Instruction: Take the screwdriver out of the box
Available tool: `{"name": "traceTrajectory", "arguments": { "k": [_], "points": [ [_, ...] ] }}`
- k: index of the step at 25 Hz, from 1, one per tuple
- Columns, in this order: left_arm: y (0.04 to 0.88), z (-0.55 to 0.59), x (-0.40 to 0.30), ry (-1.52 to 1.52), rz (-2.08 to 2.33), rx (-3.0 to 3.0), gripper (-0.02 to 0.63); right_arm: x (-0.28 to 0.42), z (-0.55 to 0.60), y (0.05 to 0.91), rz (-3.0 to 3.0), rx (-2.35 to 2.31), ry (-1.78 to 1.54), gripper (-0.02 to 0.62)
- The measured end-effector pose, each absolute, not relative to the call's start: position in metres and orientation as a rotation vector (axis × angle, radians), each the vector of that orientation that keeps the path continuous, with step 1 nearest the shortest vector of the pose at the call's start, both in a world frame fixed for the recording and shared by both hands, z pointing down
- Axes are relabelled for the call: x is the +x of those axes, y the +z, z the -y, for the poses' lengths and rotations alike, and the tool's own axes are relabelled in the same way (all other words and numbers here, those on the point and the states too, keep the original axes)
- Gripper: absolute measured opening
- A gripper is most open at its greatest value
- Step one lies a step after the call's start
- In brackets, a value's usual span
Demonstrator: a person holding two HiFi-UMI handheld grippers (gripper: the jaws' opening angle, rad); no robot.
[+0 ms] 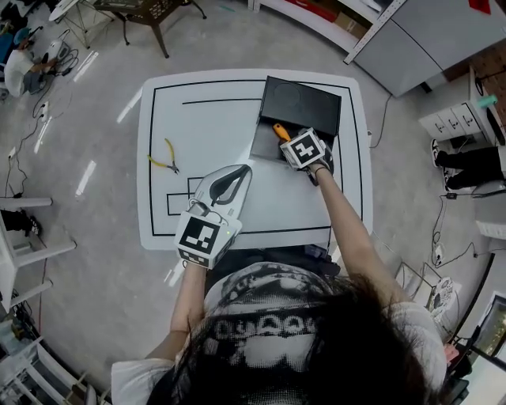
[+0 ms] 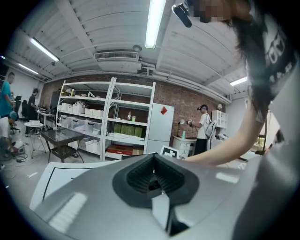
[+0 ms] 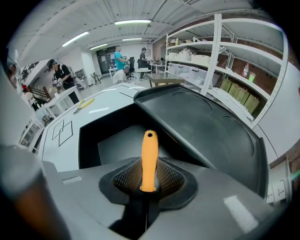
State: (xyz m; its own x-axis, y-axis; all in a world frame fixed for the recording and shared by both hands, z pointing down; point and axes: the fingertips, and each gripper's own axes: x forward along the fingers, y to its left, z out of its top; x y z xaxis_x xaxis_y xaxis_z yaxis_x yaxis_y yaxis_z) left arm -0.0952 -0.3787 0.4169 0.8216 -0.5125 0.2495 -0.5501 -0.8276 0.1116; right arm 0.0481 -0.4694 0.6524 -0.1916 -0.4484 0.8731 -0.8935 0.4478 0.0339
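Note:
The black box (image 1: 310,101) stands open at the back right of the white table (image 1: 213,126), its lid (image 3: 206,126) tilted back. The screwdriver's orange handle (image 3: 149,157) sticks up between the pads of my right gripper (image 3: 149,180), over the box's dark inside (image 3: 112,140); its shaft is hidden. In the head view the right gripper (image 1: 289,141) hangs over the box's near side, with the screwdriver's orange handle (image 1: 281,131) showing at its tip. My left gripper (image 1: 239,174) hovers over the table's front, shut with nothing in it. Its closed pads (image 2: 140,176) show in the left gripper view.
Yellow-handled pliers (image 1: 164,158) lie on the table's left part, inside the black outline. Shelving (image 2: 108,122) and a dark trolley table (image 1: 150,12) stand beyond the table. People are at the room's edges.

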Motion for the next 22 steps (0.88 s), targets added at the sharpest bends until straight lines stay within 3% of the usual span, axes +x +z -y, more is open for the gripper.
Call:
{"name": "traceTrajectory", "arguments": {
  "k": [8,22],
  "points": [
    [0.422,0.374,-0.102,0.336,0.871,2.81,0.0,0.042,0.461,0.632,1.888,1.148,0.571,0.104],
    [0.412,0.334,-0.071,0.34,0.91,2.823,0.0,0.036,0.412,0.51,2.161,1.236,0.372,0.104]
  ]
}}
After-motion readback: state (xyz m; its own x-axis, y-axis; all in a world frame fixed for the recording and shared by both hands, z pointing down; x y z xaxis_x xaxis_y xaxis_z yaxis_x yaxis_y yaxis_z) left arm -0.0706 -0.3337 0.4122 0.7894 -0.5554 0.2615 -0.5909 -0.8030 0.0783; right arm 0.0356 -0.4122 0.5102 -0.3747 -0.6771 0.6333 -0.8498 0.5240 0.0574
